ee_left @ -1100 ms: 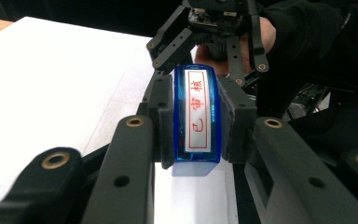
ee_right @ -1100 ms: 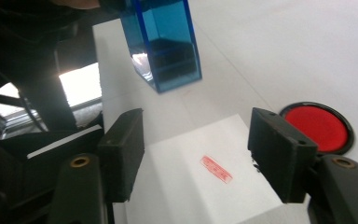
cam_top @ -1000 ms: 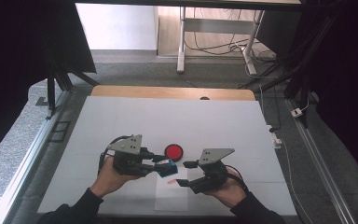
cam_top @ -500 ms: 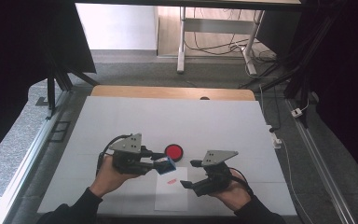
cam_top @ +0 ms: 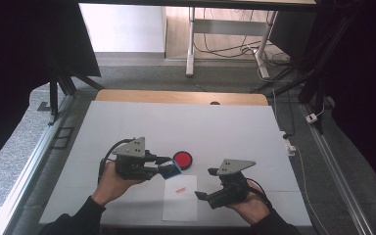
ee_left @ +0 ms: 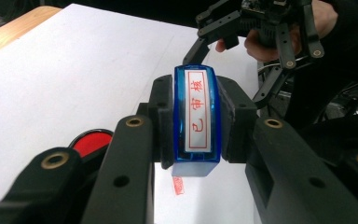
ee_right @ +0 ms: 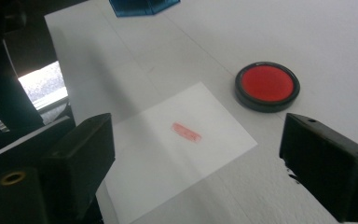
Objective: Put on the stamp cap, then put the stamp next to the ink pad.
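Observation:
My left gripper (cam_top: 169, 166) is shut on a blue stamp (ee_left: 196, 121) with red characters on its white label, held above the table. The stamp (cam_top: 170, 169) hangs just above the top edge of a white paper sheet (cam_top: 180, 199). That sheet (ee_right: 177, 149) bears a red stamped mark (ee_right: 186, 132) near its middle. A round red ink pad (cam_top: 182, 159) in a black case lies beside the sheet's far corner; the ink pad (ee_right: 266, 86) also lies ahead of my right gripper. My right gripper (cam_top: 203, 184) stands open at the sheet's right edge, nothing between its jaws.
The white table top (cam_top: 215, 127) has a wooden strip (cam_top: 181, 97) along its far edge. Metal frame rails (cam_top: 333, 171) run down both sides. Cables (cam_top: 303, 117) lie on the floor to the right.
My left gripper has lifted the stamp off the paper and drawn it up and back, leaving a red mark. My right gripper has moved back toward the person and to the right.

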Motion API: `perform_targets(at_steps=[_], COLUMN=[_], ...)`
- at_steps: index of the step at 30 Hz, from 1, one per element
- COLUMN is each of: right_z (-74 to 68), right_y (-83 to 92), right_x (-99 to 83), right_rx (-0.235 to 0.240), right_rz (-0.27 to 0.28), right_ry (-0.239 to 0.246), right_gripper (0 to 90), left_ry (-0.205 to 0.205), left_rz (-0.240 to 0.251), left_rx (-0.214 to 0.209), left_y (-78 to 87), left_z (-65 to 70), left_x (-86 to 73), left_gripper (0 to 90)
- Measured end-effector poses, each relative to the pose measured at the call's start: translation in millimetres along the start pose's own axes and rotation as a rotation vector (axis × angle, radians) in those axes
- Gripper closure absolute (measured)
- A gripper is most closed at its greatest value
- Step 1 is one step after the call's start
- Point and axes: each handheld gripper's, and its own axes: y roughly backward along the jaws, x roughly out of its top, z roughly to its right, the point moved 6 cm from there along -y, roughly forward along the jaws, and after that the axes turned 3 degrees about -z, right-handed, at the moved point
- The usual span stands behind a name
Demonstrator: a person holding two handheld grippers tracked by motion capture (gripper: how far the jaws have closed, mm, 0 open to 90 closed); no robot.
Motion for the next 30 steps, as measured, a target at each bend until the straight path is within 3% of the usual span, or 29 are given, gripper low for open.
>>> perform_targets(at_steps=[8, 15, 30], right_z=[3.1, 5.0, 17.6], right_y=[4.1, 9.2, 26.6], right_x=[-5.9, -10.5, -28.7], right_rx=[-0.019, -0.047, -0.160], right_rz=[-0.009, -0.017, -0.020], right_ry=[-0.022, -0.013, -0.069], right_gripper=[5.8, 1.2, 0.0], left_ry=[0.022, 0.040, 0.073], left_rz=[-0.001, -0.024, -0.028], left_rx=[0.026, 0.061, 0.108], left_y=[4.4, 6.1, 13.8], left_z=[-4.5, -9.5, -19.2], left_x=[-2.3, -4.7, -8.7], left_gripper=[70.0, 70.0, 70.0])
